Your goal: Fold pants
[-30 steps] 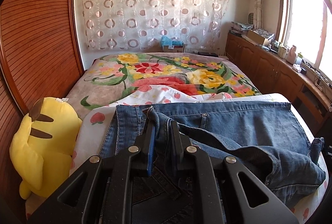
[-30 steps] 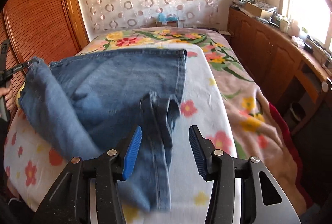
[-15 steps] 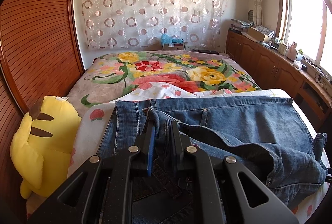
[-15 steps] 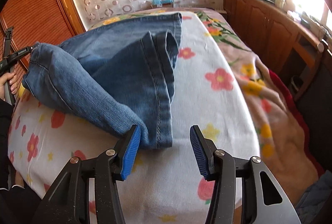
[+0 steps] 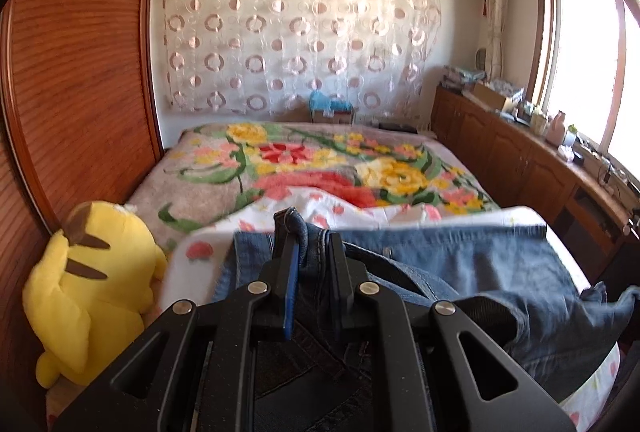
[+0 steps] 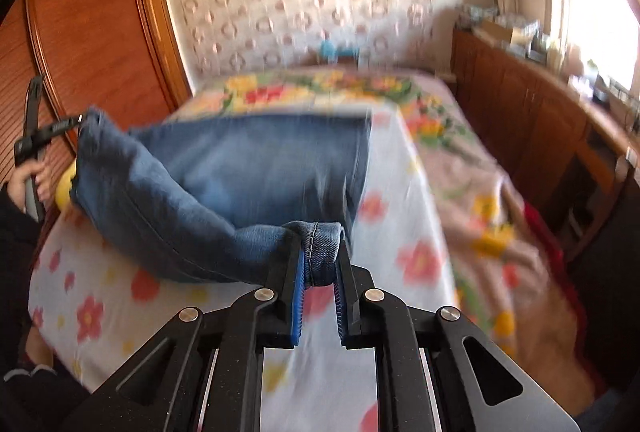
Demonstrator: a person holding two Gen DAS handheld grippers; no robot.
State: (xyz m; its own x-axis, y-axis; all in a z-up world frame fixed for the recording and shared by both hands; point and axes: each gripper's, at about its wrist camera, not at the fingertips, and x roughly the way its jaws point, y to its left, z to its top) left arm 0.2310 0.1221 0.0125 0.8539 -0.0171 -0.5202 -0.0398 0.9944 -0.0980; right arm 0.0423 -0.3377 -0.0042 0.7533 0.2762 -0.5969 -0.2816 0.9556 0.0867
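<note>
Blue jeans [image 5: 460,260] lie across a white flowered sheet [image 6: 400,200] on the bed. My left gripper [image 5: 310,232] is shut on a bunched bit of the waistband and holds it a little above the sheet. In the right wrist view the jeans [image 6: 248,168] sag between both grips. My right gripper [image 6: 320,244] is closing its jaws on the leg hem, and the blue pads press the folded denim from both sides. The left gripper [image 6: 52,130] shows at the far left of that view, held by a person's hand [image 6: 28,180].
A yellow plush toy [image 5: 92,288] sits at the bed's left edge against a wooden wardrobe [image 5: 72,72]. A floral blanket [image 5: 320,160] covers the far half of the bed. Wooden cabinets [image 5: 520,160] with clutter run along the right under the window.
My right gripper went from open around the leg hem to clamped on it and lifted it off the sheet. My left gripper rose with the waistband.
</note>
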